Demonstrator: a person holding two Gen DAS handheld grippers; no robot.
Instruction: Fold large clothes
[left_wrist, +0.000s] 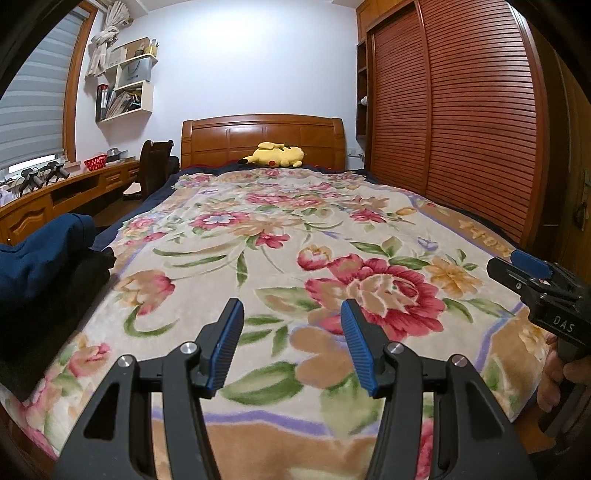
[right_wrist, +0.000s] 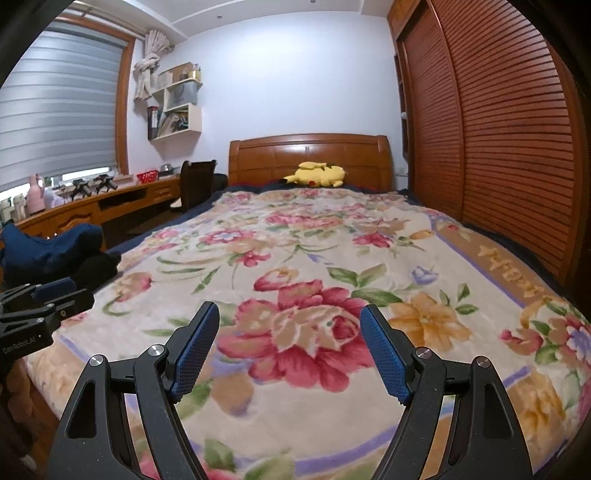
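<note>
Bedroom walls are pale, with a wooden headboard at 12 o'clock and a slatted wardrobe from 1 to 3 o'clock. On the bed lies a flowered blanket, and a yellow plush toy rests beside the headboard. The clothes, a dark blue and black pile, sit on the bed edge at 9 o'clock in both views.

The left tool hangs over the blanket with its jaws partly open and nothing between them. The right tool has its jaws wider open, also with nothing between them.

In the left view the right tool's body carries the letters "DAS". In the right view the left tool reads "GenRobot.AI". Gold writing on the blanket border at 3 o'clock cannot be read.
</note>
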